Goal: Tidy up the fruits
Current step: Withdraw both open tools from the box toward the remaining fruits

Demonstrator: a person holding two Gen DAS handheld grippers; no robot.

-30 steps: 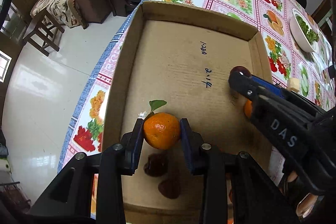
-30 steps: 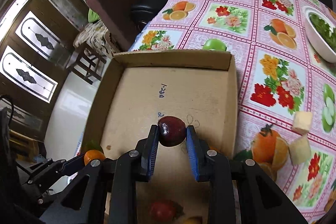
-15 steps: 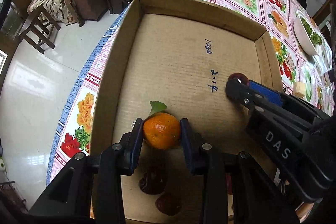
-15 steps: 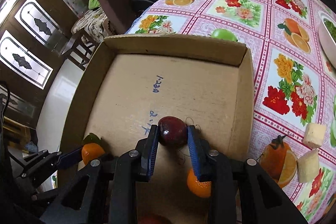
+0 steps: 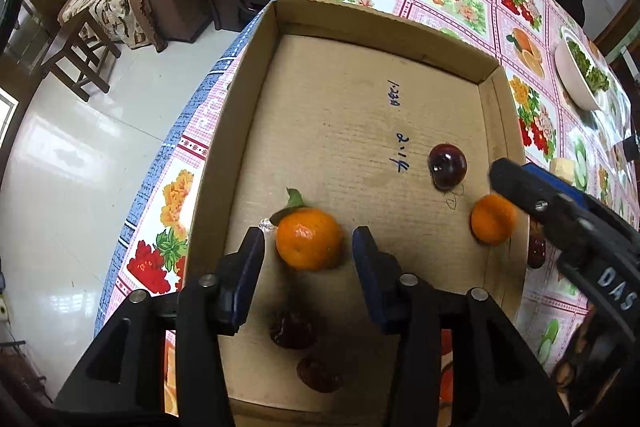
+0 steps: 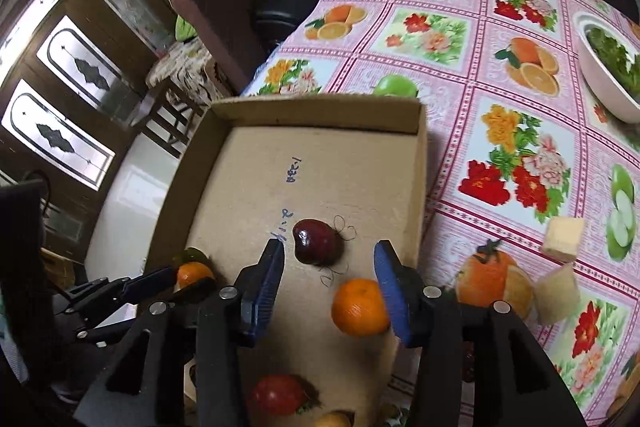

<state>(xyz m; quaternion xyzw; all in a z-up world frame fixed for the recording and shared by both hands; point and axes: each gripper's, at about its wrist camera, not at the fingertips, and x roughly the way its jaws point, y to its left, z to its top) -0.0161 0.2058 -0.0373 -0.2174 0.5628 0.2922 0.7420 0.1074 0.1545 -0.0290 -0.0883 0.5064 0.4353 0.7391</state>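
A shallow cardboard box [image 5: 256,115] [image 6: 416,195] lies on the flowered tablecloth. My left gripper [image 5: 308,247] is open, its pads either side of a leafy orange [image 5: 309,243] that rests on the box floor. My right gripper [image 6: 329,279] is open around a dark red fruit [image 6: 316,242] lying on the box floor, which also shows in the left wrist view [image 5: 447,166]. A second orange [image 6: 360,307] [image 5: 493,219] lies by the box's right wall. Two dark dried fruits [image 5: 291,329] lie near the front.
A white bowl of greens [image 6: 612,71] stands at the far right of the table. Two pale cubes [image 6: 562,239] lie right of the box. A red fruit [image 6: 278,395] lies under my right gripper. Chairs and a stool stand beyond the table's left edge.
Both grippers have opened. The orange and the dark red fruit, held before, now rest on the box floor. Both grippers have drawn back a little.
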